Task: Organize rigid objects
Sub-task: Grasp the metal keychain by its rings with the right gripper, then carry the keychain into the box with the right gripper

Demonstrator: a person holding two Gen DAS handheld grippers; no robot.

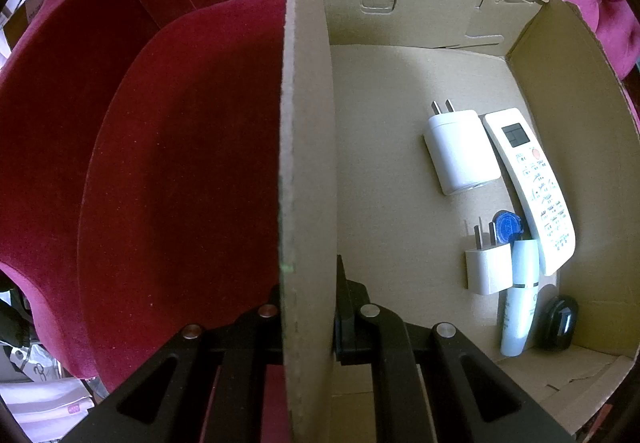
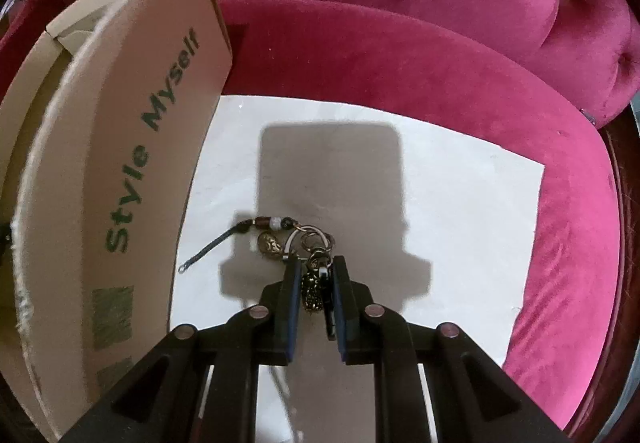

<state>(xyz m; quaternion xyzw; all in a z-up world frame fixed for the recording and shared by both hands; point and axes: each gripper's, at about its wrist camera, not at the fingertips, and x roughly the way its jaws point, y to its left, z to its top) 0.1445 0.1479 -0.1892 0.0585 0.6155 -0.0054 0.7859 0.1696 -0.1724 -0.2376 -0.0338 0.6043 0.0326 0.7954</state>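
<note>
1. A red velvet sofa point(image 2: 400, 55) carries everything; its seat cushion fills the left of the left wrist view.
2. A cardboard box point(image 1: 400, 91) stands open on the seat. In the right wrist view its outer wall bears green lettering and rises along the left edge of a white sheet point(image 2: 460, 203).
3. The sheet lies flat on the seat, its far edge near the backrest.
4. The left gripper point(image 1: 308, 307) straddles the box's left wall, jaws shut on the cardboard, one finger outside and one inside.
5. The right gripper point(image 2: 316, 283) points down at the sheet, jaws closed in on a keychain point(image 2: 312, 259); the charms and a black fob sit between the pads.
6. The keychain rests near the sheet's near edge, its beaded cord trailing left toward the box.
7. A white remote point(image 1: 532, 187) lies along the box's right wall.
8. A large white charger point(image 1: 460, 151) lies just left of the remote, prongs toward the far wall.
9. A pale tube point(image 1: 518, 303) lies near the near-right corner.
10. A small white plug point(image 1: 488, 267) touches the tube's left side.
11. A black item point(image 1: 558, 323) sits right of the tube.
12. A blue cap point(image 1: 507, 225) lies between plug and remote.
</note>
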